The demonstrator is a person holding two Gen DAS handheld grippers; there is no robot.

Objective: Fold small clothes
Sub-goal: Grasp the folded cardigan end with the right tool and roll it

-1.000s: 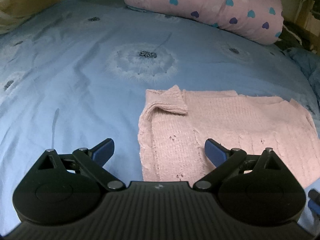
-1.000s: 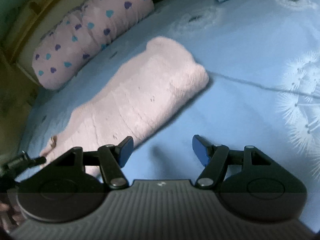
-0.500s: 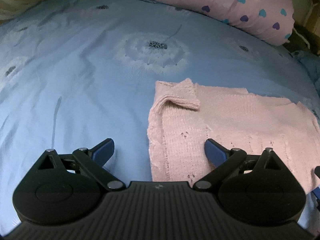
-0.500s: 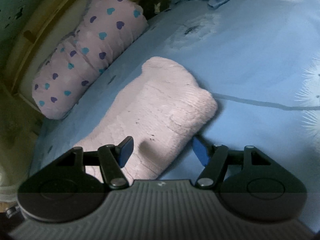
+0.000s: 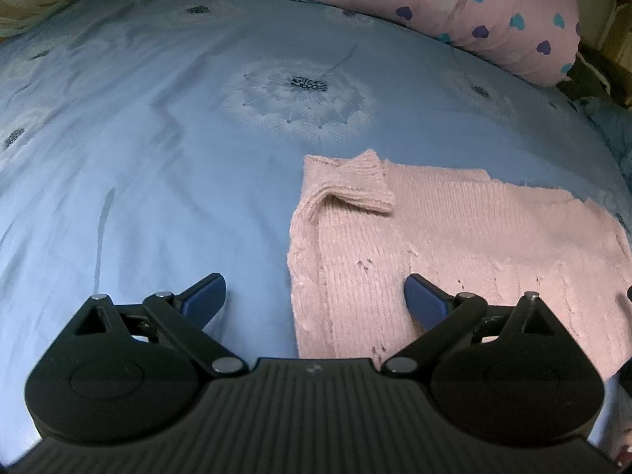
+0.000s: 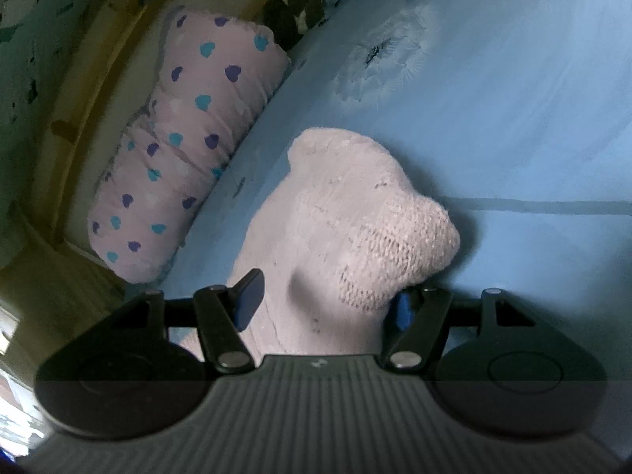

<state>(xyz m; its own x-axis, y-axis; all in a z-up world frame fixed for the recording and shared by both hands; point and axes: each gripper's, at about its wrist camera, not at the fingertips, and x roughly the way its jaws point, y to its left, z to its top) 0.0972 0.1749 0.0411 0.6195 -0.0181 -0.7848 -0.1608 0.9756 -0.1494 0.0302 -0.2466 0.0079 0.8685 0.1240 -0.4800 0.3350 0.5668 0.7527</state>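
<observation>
Knitwear now sits between my right gripper (image 6: 324,300) fingers, where a second ago there was only blue bedsheet (image 5: 158,158): I have swung in over the near folded end of the pink sweater (image 6: 355,213). The jaws stand wide, not pressing yet. My left gripper (image 5: 314,296), also wide and empty, hovers over the sweater's other edge (image 5: 395,260). Both ends look ready for the next fold.

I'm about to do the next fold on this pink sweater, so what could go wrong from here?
The right gripper is open around a bunched end of the sweater; closing may catch only some layers. The flipped cuff could get folded in. The left gripper, also open, straddles the sweater's edge and may pinch the sheet.
</observation>
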